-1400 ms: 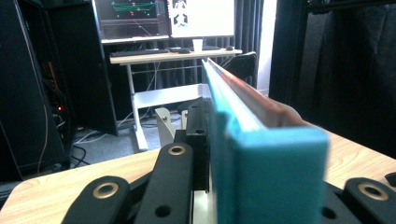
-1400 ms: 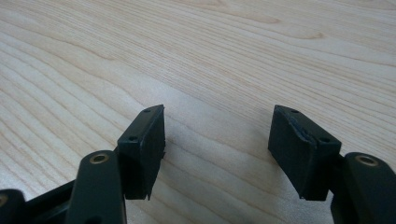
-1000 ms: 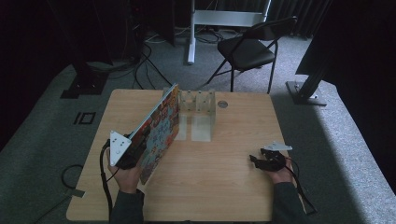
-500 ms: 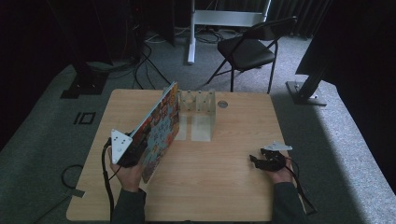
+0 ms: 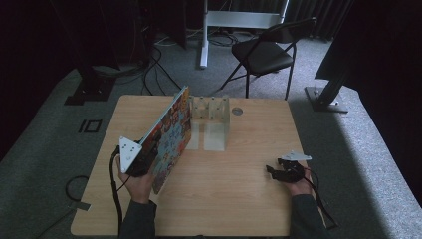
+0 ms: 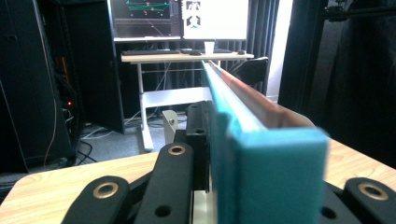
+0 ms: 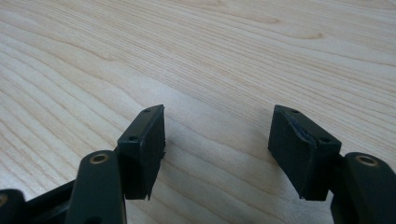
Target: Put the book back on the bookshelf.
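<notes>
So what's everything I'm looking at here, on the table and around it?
Flat colourful picture book with teal edge: one, many-coloured cover, held tilted on its edge at the table's left, its far end by the rack.
Clear plastic slotted rack: one, see-through, far middle of the table.
Small round grey disc: one, right of the rack.
Light wooden table: one, centre.
Black folding chair: one, on the grey carpet beyond the table.
White-legged desk with monitors: one, far background.
Left gripper: black, shut on the book's near edge.
Right gripper: black, open, near the table's right edge.
</notes>
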The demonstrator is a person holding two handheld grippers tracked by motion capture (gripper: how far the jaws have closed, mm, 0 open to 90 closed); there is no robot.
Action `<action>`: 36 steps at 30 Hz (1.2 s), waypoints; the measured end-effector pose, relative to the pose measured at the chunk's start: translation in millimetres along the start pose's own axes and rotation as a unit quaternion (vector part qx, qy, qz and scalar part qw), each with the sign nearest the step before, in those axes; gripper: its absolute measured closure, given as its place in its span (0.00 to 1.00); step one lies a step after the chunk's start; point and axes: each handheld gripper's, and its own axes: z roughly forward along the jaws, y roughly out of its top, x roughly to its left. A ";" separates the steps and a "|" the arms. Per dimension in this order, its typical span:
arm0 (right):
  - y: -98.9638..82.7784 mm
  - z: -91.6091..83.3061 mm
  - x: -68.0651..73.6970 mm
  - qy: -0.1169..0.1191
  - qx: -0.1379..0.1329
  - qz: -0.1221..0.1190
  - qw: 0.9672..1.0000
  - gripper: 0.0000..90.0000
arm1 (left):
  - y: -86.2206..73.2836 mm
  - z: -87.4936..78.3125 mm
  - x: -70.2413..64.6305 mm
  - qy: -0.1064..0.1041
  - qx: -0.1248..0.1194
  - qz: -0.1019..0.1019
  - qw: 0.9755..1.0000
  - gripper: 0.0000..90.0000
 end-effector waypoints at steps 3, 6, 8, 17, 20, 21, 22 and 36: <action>0.0 0.0 -0.1 0.000 0.000 0.000 1.000 0.40 | -0.4 1.5 -0.1 0.003 0.000 -0.003 1.000 0.89; 0.0 0.0 0.0 0.000 0.000 0.000 1.000 0.40 | -0.6 2.4 -0.2 0.003 -0.001 -0.003 1.000 0.89; 0.0 0.0 -0.1 0.000 0.000 0.000 1.000 0.40 | -0.6 3.3 -0.5 0.004 -0.002 -0.004 1.000 0.89; 0.0 0.0 0.0 -0.001 0.000 0.000 1.000 0.40 | -1.6 6.4 0.5 0.007 -0.003 -0.007 1.000 0.89; 0.0 0.0 0.1 -0.001 0.000 0.000 1.000 0.40 | -1.8 7.4 0.6 0.008 -0.003 -0.006 1.000 0.89; 0.0 0.1 0.1 -0.001 0.000 0.000 1.000 0.40 | -1.8 7.8 0.6 0.008 -0.003 -0.007 1.000 0.89; 0.0 0.0 0.1 -0.001 0.000 0.000 1.000 0.40 | -1.7 8.1 0.6 0.008 -0.003 -0.007 1.000 0.89; 0.0 0.1 0.1 -0.001 0.000 0.000 1.000 0.40 | -3.4 12.7 0.9 0.013 -0.007 -0.013 1.000 0.89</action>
